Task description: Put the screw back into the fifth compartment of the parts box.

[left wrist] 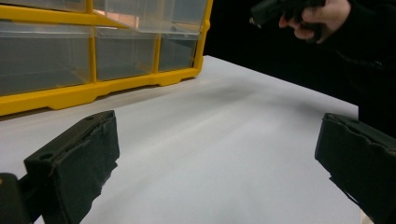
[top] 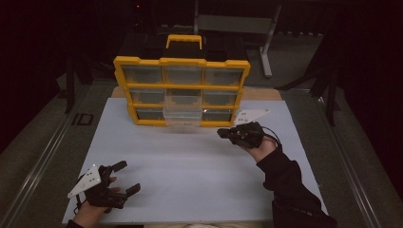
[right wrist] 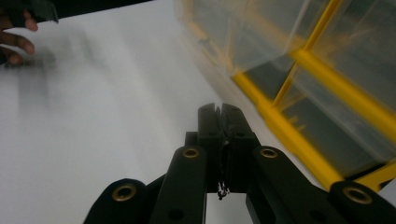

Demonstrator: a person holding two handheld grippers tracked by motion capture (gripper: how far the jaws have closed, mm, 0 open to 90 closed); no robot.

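Standing box: the yellow drawer box [top: 181,90] is standing upright at the far side of the white table [top: 190,166], its clear drawers facing the person so they are easy to reach.
Open drawer: the bottom middle drawer [top: 182,115] is sticking out toward the person, probably so something can go in or come out. It is looking empty, but I cannot be sure.
Right claw: the right gripper [top: 223,133] is hanging just in front of the box's bottom right corner, pointing toward the open drawer. Its jaws are pressed together with nothing between them.
Left claw: the left gripper [top: 126,177] is waiting near the table's front edge, well apart from the box. Its jaws are spread wide and holding nothing.
Writing: I am seeing no words or brand marks clear enough to read.
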